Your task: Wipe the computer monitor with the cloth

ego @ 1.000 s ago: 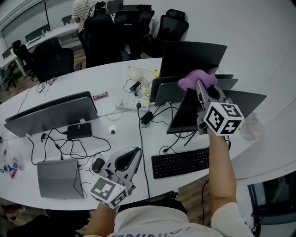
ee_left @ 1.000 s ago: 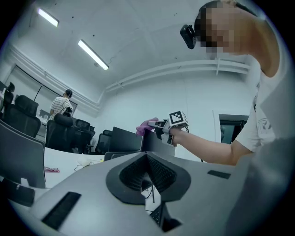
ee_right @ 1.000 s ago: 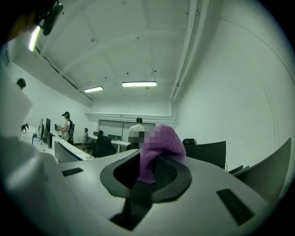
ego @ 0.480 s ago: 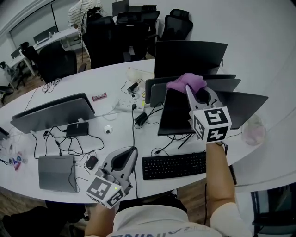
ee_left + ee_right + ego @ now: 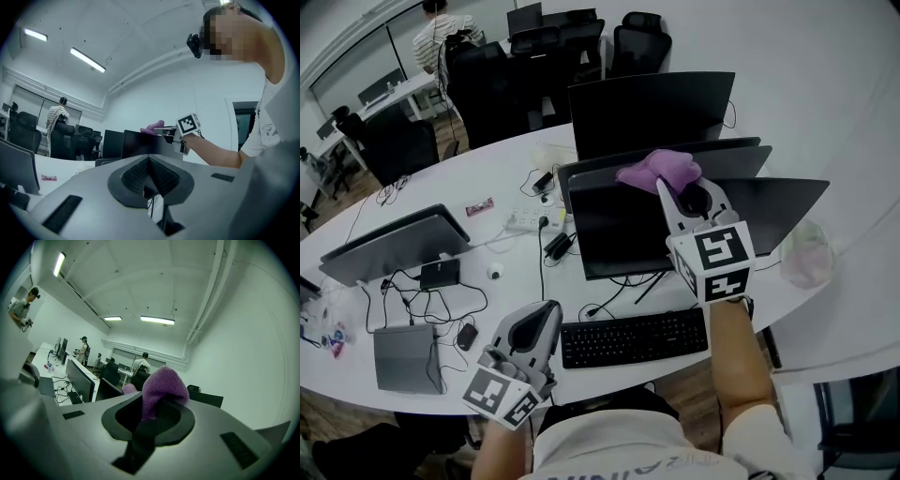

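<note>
A purple cloth (image 5: 656, 171) is bunched at the tip of my right gripper (image 5: 673, 192), which is shut on it. The cloth sits at the top edge of the nearest black monitor (image 5: 614, 239), a little right of that edge's middle. In the right gripper view the cloth (image 5: 161, 387) sticks up from between the jaws of that gripper (image 5: 157, 408). My left gripper (image 5: 530, 330) hangs low at the table's front edge, left of the keyboard, shut with nothing in it. The left gripper view shows its own closed tip (image 5: 149, 180) and, far off, the cloth (image 5: 152, 127) on the monitor (image 5: 136, 146).
A black keyboard (image 5: 633, 337) lies in front of the monitor. Two more monitors (image 5: 652, 108) stand behind it, and another (image 5: 394, 244) at the left. Cables, a power strip (image 5: 525, 220), a mouse (image 5: 467, 336) and a grey box (image 5: 405, 356) crowd the left side. Office chairs (image 5: 534, 56) stand beyond.
The view has swung, so the near monitor now shows broader and more front-on. My right gripper and the cloth stay at its top edge. The left gripper stays low.
</note>
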